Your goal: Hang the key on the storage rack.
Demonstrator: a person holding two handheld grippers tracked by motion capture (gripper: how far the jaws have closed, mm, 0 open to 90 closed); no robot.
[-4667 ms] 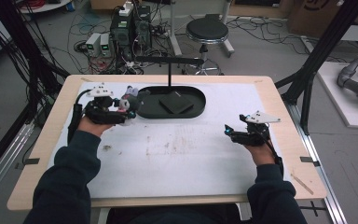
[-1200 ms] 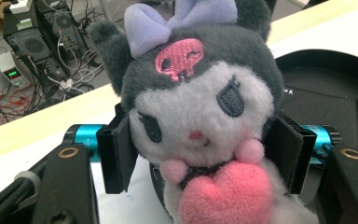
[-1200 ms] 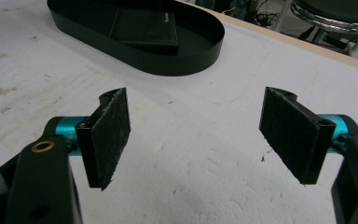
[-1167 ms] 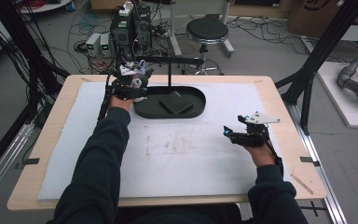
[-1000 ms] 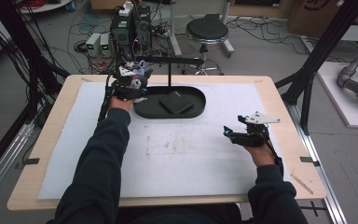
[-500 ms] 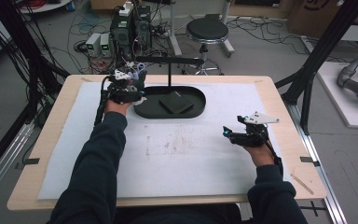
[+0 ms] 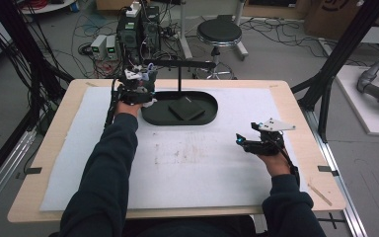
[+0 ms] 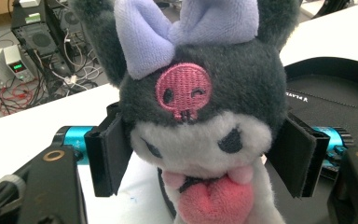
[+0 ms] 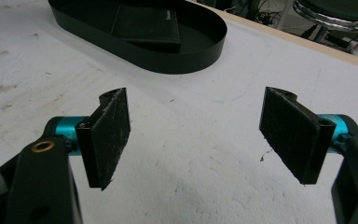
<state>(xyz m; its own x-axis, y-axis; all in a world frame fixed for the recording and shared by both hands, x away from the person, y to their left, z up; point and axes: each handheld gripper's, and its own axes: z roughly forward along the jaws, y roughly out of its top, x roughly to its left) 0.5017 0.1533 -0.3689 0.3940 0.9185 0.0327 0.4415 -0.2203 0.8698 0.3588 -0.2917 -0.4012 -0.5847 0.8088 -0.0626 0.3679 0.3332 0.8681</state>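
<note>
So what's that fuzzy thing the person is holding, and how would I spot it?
Find the black oval tray at the table's far side. At its left end, the left tool grips a plush toy by its head. It is dark grey with a white face, lilac bow and pink skull patch, the one soft thing there.

White-covered table (image 7: 187, 163) bears a black tray (image 7: 200, 118).

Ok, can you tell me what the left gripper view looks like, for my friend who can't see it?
A plush toy with dark fur, a white face, a lilac bow and a pink skull patch is squeezed between the black jaws of the left hand-held gripper. Behind it are a white table cover and a black oval tray.
</note>
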